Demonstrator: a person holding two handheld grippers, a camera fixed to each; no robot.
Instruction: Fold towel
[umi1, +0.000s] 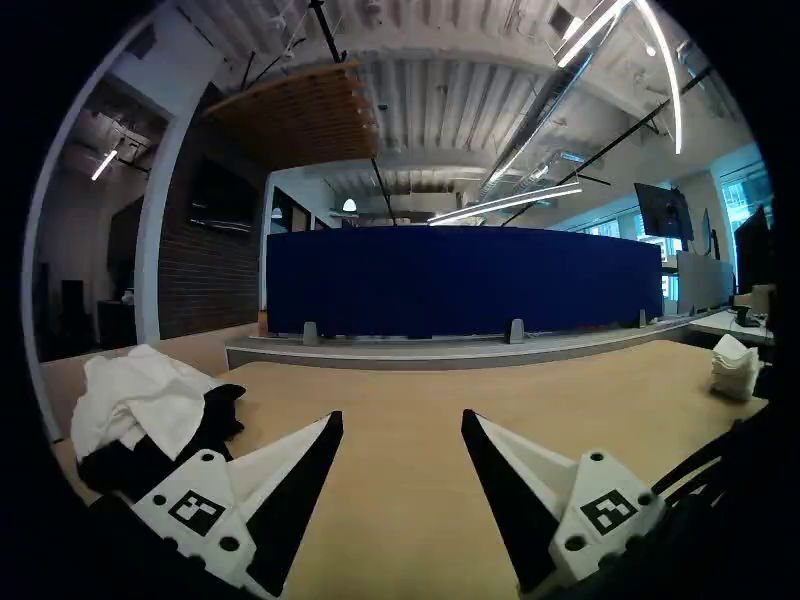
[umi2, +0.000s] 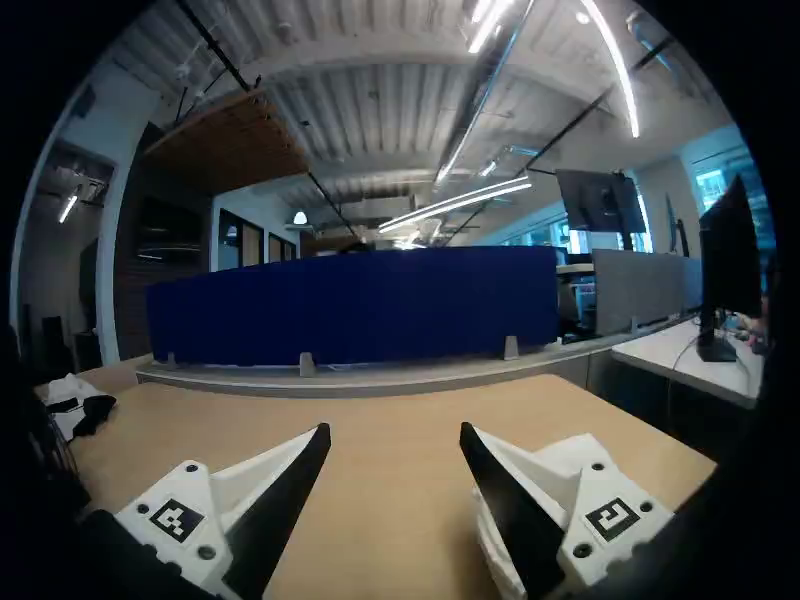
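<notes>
Over on the wooden table (umi1: 420, 400), far left, a crumpled white towel (umi1: 140, 395) lies on black cloth (umi1: 215, 415). Left gripper (umi1: 400, 414) & right gripper (umi2: 394, 426) both hover w/ jaws spread wide, gripping nothing. Folded towels (umi1: 735, 365) sit by the right one.

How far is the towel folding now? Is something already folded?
Done: a neat white towel stack sits at the right edge of the table and looks folded. In hand: nothing; the left gripper and right gripper are open above bare wood. To do: the crumpled white and black towel pile.
</notes>
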